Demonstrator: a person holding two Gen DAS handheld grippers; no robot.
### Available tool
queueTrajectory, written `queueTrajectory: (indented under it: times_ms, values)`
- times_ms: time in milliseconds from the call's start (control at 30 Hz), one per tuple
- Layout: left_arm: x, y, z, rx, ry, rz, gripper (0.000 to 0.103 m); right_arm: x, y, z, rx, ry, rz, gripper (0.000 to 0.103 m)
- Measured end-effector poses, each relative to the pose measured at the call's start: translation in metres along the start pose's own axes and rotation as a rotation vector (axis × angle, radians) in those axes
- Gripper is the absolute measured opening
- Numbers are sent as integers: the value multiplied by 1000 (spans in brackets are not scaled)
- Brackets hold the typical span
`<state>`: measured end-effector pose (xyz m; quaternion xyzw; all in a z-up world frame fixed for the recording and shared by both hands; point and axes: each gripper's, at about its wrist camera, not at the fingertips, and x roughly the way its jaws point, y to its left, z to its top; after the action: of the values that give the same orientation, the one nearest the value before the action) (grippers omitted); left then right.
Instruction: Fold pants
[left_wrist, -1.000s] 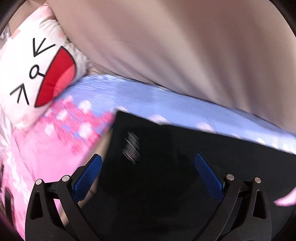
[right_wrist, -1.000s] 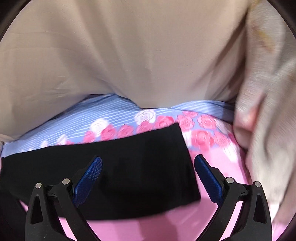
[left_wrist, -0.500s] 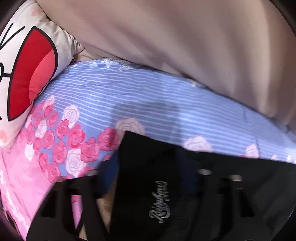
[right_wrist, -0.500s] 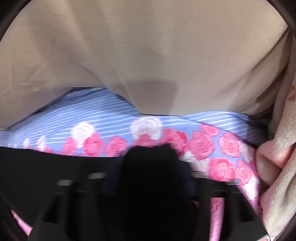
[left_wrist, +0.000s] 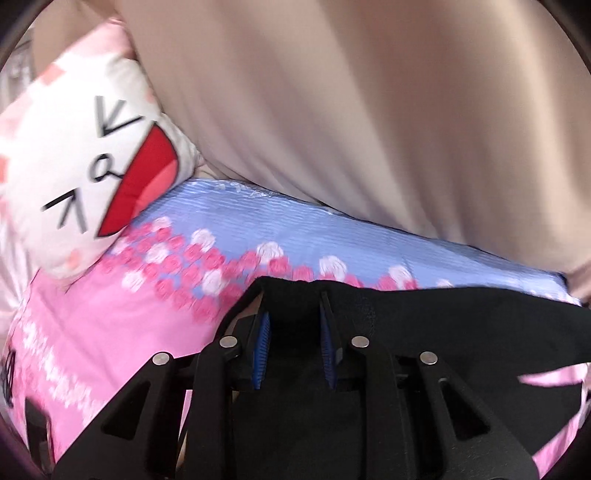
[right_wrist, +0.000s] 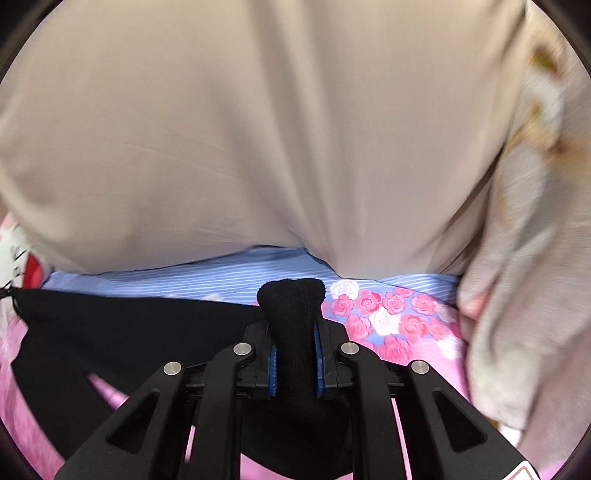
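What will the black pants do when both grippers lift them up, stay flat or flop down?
Probably flop. The pants bunch into a soft lump between the right gripper pads, so they seem limp. Between it and the left gripper the cloth likely sags. They look light, and the grooved blue pads should keep them from slipping.

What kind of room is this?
Probably a bedroom, on a bed: a flowery pink and blue bedsheet, a cartoon-face pillow, and black pants lying on top.

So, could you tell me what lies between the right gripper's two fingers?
A bunched fold of the black pants, pinched between the right gripper's blue pads; the right wrist view shows it.
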<state>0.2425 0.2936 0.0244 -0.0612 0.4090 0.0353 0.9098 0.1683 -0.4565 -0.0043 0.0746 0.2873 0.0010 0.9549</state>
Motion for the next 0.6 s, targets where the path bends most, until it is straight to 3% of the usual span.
queueTrajectory:
  times_ms: [200, 333, 367, 400, 467, 500, 533, 567, 600]
  values:
    - [-54, 27, -76, -4, 28, 27, 24, -88, -11, -55, -16, -18, 16, 12]
    - [-40, 55, -129, -14, 140, 101, 27, -85, -36, -112, 25, 91, -16, 13]
    - [-32, 60, -144, -12, 177, 168, 29, -84, -39, -125, 37, 119, -19, 14]
    - [-29, 62, -159, -11, 197, 232, 34, -82, -40, -141, 48, 150, -22, 19]
    - [-29, 66, -176, -32, 209, 280, 69, -81, -38, -158, 58, 185, -39, 25]
    - [-39, 66, -181, -58, 188, 229, 74, -85, -38, -164, 64, 179, -65, 32]
    - [-46, 64, -181, -75, 172, 193, 86, -94, -38, -167, 73, 161, -73, 38]
    - [-56, 62, -181, -98, 147, 161, 96, -102, -39, -167, 86, 134, -79, 55]
    - [-69, 60, -180, -133, 104, 143, 98, -119, -41, -164, 119, 80, -96, 68]
